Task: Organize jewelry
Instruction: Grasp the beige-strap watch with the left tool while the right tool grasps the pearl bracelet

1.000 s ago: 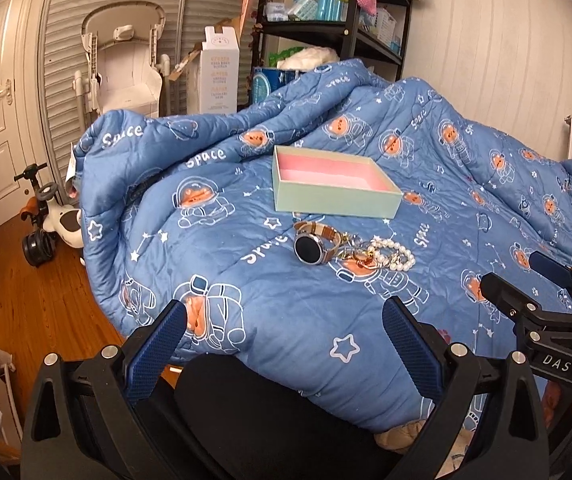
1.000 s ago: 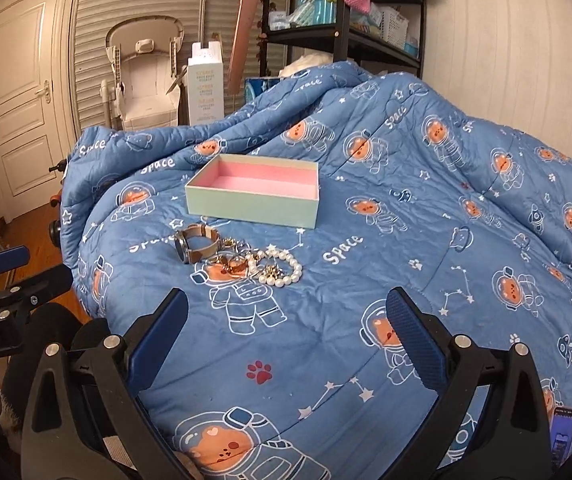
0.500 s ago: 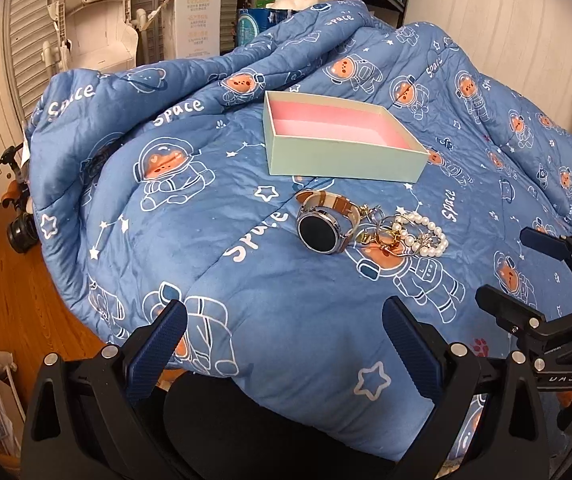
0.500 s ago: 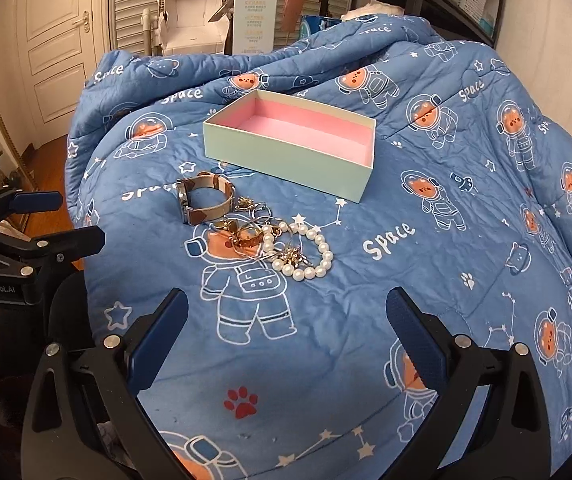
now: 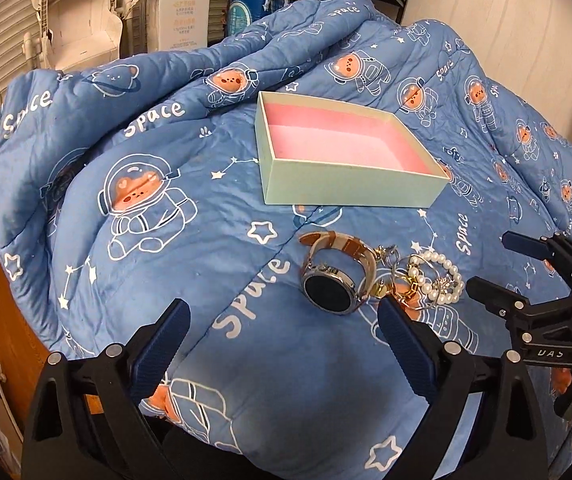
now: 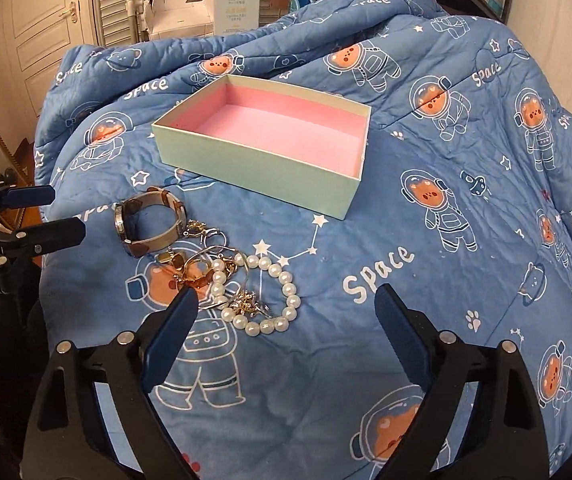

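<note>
Two handheld grippers hover over a blue quilt (image 5: 134,280) printed with astronaut bears. In the left wrist view, the left gripper (image 5: 282,328) fills the bottom of the frame, its jaws wide but closing, with only quilt between them. A watch (image 5: 331,276) lies just right of centre, touching a tangle of gold chains (image 5: 399,284) and a pearl bracelet (image 5: 443,276). Above them sits a box (image 5: 349,188), pale green outside, pink inside. In the right wrist view, the right gripper (image 6: 286,320) is likewise wide and closing, the pearl bracelet lying on the quilt between its fingertips, unpressed.
</note>
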`<state>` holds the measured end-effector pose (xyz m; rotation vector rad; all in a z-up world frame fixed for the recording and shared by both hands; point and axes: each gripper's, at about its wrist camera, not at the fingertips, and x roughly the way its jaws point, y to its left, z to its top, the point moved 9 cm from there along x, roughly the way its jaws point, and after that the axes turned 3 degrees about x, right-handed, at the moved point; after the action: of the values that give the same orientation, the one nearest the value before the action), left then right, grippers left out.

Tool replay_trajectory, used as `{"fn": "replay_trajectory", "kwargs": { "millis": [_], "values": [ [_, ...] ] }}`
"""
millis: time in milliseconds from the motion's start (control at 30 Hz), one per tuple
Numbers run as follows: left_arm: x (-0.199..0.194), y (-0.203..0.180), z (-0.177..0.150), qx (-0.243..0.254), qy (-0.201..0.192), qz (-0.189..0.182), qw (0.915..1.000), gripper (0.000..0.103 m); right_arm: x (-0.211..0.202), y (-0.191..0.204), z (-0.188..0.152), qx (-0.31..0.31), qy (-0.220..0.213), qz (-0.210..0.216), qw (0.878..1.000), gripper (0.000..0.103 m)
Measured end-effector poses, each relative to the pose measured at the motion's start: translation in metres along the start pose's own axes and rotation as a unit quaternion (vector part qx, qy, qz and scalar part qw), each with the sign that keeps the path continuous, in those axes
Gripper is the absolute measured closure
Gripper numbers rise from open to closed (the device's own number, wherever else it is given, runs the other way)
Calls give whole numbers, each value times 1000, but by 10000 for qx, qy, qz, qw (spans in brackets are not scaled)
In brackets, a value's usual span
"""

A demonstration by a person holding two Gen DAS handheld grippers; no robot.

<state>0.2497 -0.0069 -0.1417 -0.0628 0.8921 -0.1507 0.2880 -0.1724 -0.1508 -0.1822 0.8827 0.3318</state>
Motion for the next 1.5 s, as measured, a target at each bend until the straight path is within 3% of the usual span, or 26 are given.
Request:
{"fn": "replay_trajectory", "kwargs": {
  "millis": [100,400,567,833,867,967,1133,1500],
  "values": [
    [9,2,8,-74,105,-90,9999,16,10,-4,1,63,167,100,9998,23],
    [44,3,28,-20,593,-248,9979,43,33,-18,2,20,573,69,9983,52],
    [62,-8,27,301,933,-285,9948,49,47,-17,-3,0,902,284,9955,64],
    [80,-20,22,750,1314,-255,9882,55,61,-10,-3,-150,1078,507,9928,75],
    [81,-21,23,797,1328,-252,9876,56,62,-9,-3,-167,1080,521,9926,77],
    [84,-25,26,877,1308,-324,9870,74,63,-7,-1,-196,1049,611,9924,86],
    [85,-29,27,921,1281,-393,9867,79,58,-5,2,-200,900,693,9933,93],
    [54,-33,28,707,914,-626,9913,82,9,-11,14,-6,258,752,9968,93]
  ]
}}
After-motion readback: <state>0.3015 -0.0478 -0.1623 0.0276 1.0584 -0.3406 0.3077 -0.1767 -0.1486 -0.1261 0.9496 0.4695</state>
